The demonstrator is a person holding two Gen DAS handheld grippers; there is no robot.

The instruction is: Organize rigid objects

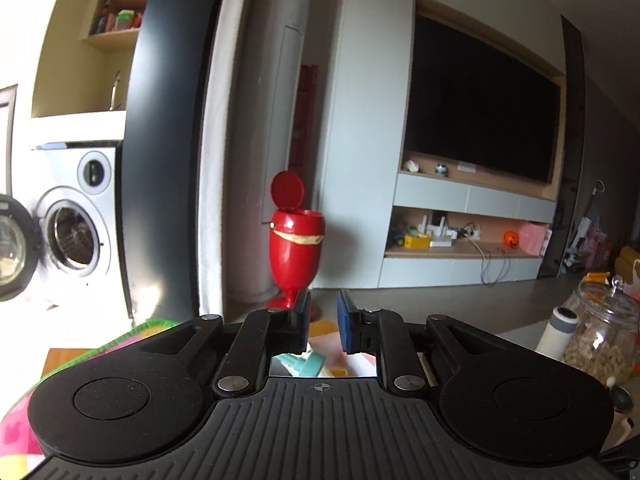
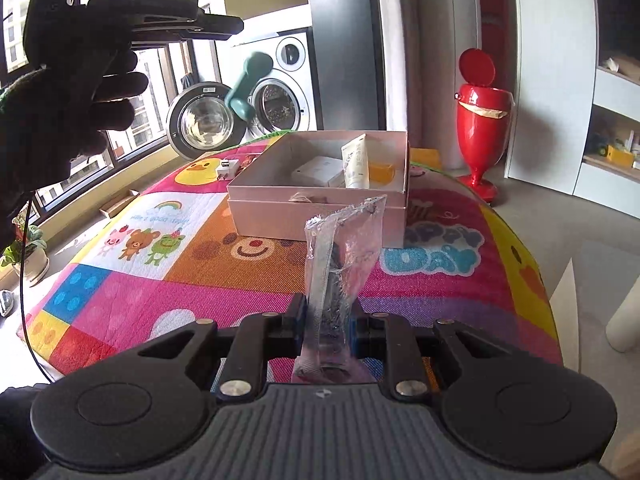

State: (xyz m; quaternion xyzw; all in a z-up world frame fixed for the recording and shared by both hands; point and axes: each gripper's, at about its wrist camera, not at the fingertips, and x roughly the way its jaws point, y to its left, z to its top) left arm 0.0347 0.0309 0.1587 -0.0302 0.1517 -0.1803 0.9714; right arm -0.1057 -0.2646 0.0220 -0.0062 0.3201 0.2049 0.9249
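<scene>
We held one clear plastic packet [image 2: 340, 256] clamped upright in the right hand-held gripper [image 2: 326, 320], near the pink box [image 2: 320, 204] on the table; next we judged it should go in. The box held three items. The left hand-held gripper [image 1: 323, 320] gaped empty.
</scene>
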